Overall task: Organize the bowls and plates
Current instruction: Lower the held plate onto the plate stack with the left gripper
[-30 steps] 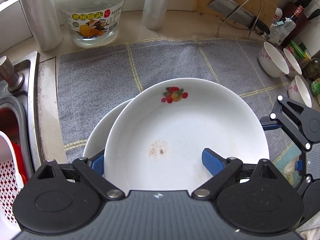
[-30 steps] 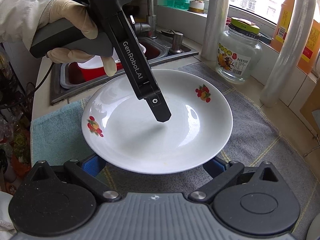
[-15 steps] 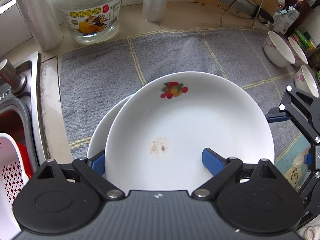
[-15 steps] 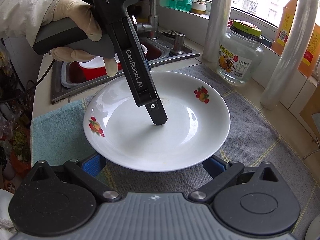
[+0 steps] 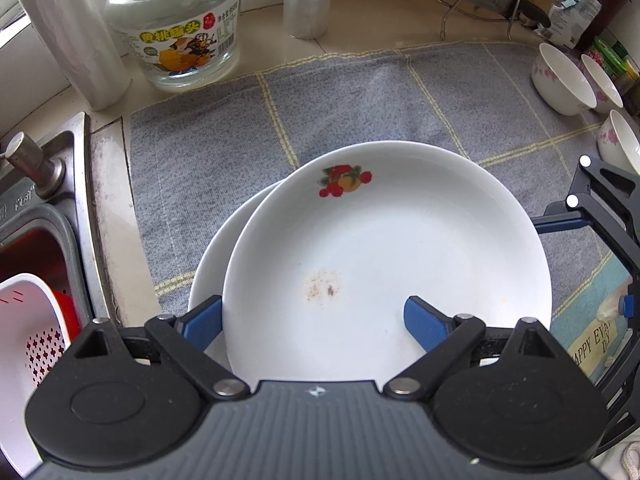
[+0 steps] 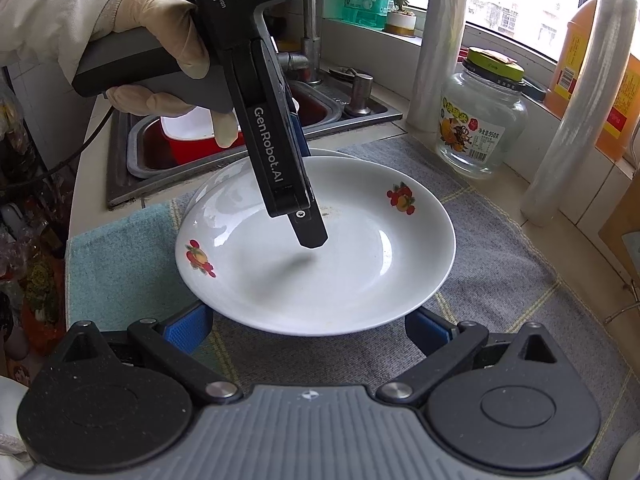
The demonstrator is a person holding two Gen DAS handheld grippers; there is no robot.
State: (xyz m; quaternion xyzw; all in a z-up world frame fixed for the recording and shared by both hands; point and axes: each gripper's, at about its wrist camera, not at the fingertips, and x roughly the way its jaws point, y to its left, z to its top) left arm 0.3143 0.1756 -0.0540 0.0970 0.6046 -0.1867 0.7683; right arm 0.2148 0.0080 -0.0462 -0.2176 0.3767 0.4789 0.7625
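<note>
Your red sink basin (image 6: 188, 148) holds a white basket (image 5: 24, 328). At centre, the top plate (image 5: 384, 264) sits in a second plate (image 5: 216, 256) on the grey mat (image 5: 360, 96); three bowls (image 5: 560, 80) stand at two o'clock. Your left gripper (image 5: 316, 320) clamps the top plate's rim. Your right gripper (image 6: 308, 330) stands apart, the plate at its twelve o'clock.
</note>
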